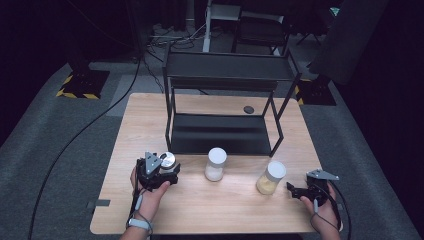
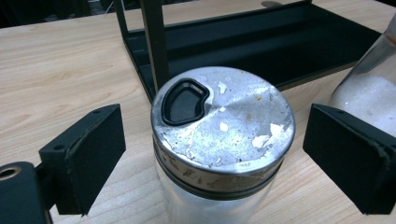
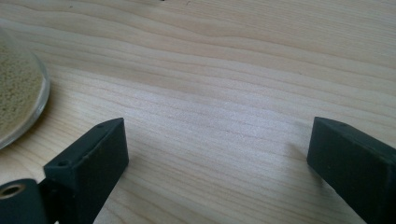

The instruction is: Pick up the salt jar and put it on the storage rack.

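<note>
glass shaker jar point(image 2: 219, 158) with worn, flaking metal lid point(image 1: 167, 160), black kidney-shaped pour opening in lid; pale contents; stands upright on wooden table, near front left leg of black rack.

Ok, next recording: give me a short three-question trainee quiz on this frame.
1. True or false: the left gripper has clamped the round metal-lidded glass shaker jar.
2. How many white-lidded glass jars stand on the wooden table?
3. Which jar is nearest the right gripper: A, white powder jar; B, yellow grain jar?

Key: 1 false, its fingers stand apart from the jar; 2 two; 3 B.
</note>
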Demonstrator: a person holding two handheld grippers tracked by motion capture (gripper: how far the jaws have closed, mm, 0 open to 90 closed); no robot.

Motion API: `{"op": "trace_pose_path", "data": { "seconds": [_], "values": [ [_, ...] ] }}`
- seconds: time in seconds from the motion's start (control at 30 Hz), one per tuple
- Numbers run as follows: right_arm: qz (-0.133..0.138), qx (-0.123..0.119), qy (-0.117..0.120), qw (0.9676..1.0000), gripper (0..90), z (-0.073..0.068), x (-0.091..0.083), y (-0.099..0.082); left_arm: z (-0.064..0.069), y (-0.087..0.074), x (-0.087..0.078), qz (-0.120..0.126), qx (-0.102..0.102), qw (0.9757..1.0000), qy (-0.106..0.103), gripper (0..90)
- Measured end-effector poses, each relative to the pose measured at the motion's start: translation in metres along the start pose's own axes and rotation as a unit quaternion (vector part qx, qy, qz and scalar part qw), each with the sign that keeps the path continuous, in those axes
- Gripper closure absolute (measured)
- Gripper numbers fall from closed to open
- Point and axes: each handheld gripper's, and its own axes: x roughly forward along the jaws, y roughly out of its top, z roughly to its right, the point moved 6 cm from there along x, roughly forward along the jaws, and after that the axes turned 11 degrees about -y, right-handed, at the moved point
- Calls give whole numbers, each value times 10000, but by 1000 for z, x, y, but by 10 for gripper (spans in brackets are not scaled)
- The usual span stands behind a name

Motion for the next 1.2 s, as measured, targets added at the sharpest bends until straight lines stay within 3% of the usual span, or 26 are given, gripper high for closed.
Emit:
{"op": "trace_pose_path", "data": {
  "seconds": [0.23, 0.37, 0.5, 0.73, 0.87, 1.2],
  "values": [
    [0, 0, 0, 10000, 51, 0, 0, 0, -3, -5, 6, -111, -91, 9999, 14, 70],
    [0, 1, 0, 10000, 51, 0, 0, 0, -5, -6, 11, -294, -119, 9995, -22, 85],
    [0, 1, -1, 10000, 51, 0, 0, 0, -5, -6, 15, -325, -156, 9993, -109, 94],
    [0, 0, 0, 10000, 51, 0, 0, 0, -3, -8, 22, -458, -112, 9989, -35, 157],
    [0, 1, 0, 10000, 51, 0, 0, 0, 1, -11, 22, -460, 20, 9989, 122, 298],
    [-2, 1, 0, 10000, 52, 0, 0, 0, -2, -12, 22, -453, 31, 9989, 77, 302]
  ]
}}
